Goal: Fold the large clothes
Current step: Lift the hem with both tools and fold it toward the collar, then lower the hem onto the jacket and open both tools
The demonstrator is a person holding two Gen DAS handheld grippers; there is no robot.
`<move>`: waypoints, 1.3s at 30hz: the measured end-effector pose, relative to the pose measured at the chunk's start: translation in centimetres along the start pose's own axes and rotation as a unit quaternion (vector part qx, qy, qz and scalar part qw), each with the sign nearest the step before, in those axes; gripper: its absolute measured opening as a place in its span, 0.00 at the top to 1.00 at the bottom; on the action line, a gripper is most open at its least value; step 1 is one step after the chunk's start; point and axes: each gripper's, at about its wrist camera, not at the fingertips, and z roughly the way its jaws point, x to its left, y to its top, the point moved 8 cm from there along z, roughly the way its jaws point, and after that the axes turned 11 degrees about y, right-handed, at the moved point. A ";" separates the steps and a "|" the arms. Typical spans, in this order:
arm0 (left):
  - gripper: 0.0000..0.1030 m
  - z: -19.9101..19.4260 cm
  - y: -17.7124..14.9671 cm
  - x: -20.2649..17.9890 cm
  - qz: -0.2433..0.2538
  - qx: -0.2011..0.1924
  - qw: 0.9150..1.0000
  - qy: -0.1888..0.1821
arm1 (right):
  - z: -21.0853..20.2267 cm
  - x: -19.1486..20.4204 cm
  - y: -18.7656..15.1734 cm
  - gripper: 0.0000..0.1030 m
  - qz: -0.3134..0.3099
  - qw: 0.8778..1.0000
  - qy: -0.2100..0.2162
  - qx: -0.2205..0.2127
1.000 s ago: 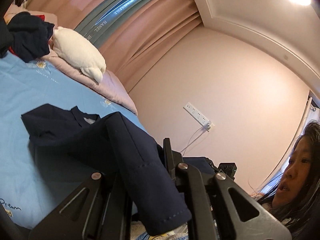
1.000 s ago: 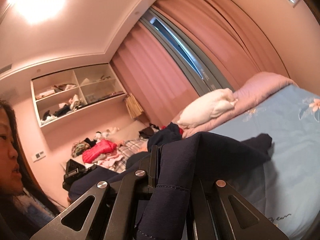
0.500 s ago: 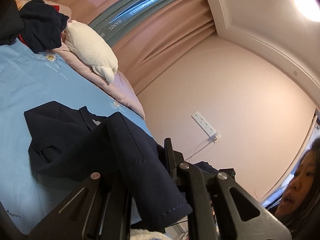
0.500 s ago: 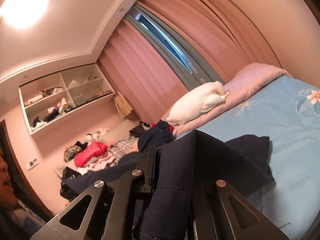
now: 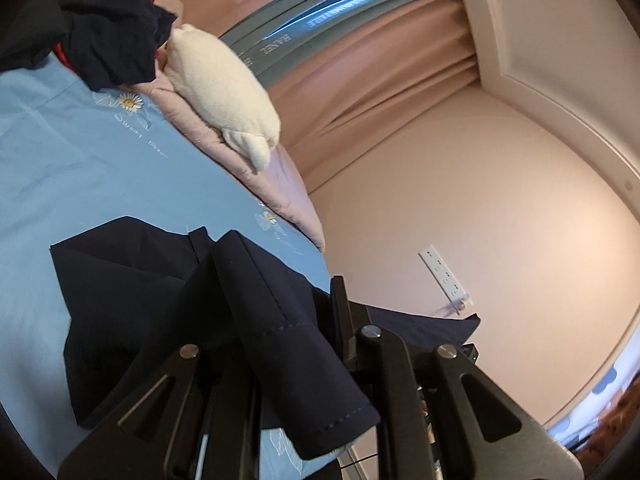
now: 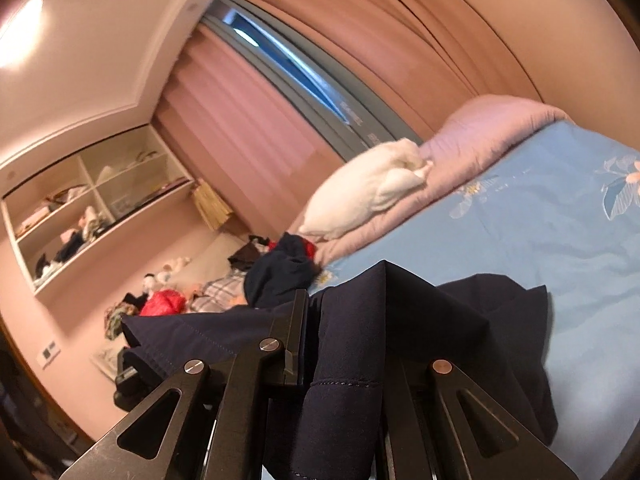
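A large navy garment lies partly on the blue bed sheet, its far part flat and its near hem lifted. My left gripper is shut on a stitched corner of that hem, which drapes over the jaws. In the right wrist view my right gripper is shut on the other hem corner of the navy garment, folded into a peak between the fingers. The hem stretches taut between the two grippers, above the bed's near edge.
A white plush pillow rests on a pink quilt at the bed's far side, beside a heap of dark clothes. Curtains cover the window. A wall socket is on the right wall. Shelves and scattered clothes lie beyond the bed.
Both grippers have carried the hem forward over the bed and rolled a little. The garment's lifted part now covers more of its flat part. The person's face has left both views.
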 end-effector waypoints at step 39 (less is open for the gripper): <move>0.86 17.2 2.2 17.7 -0.149 0.112 0.965 0.182 | 8.9 -18.5 -3.4 0.94 0.192 0.963 -0.159 0.103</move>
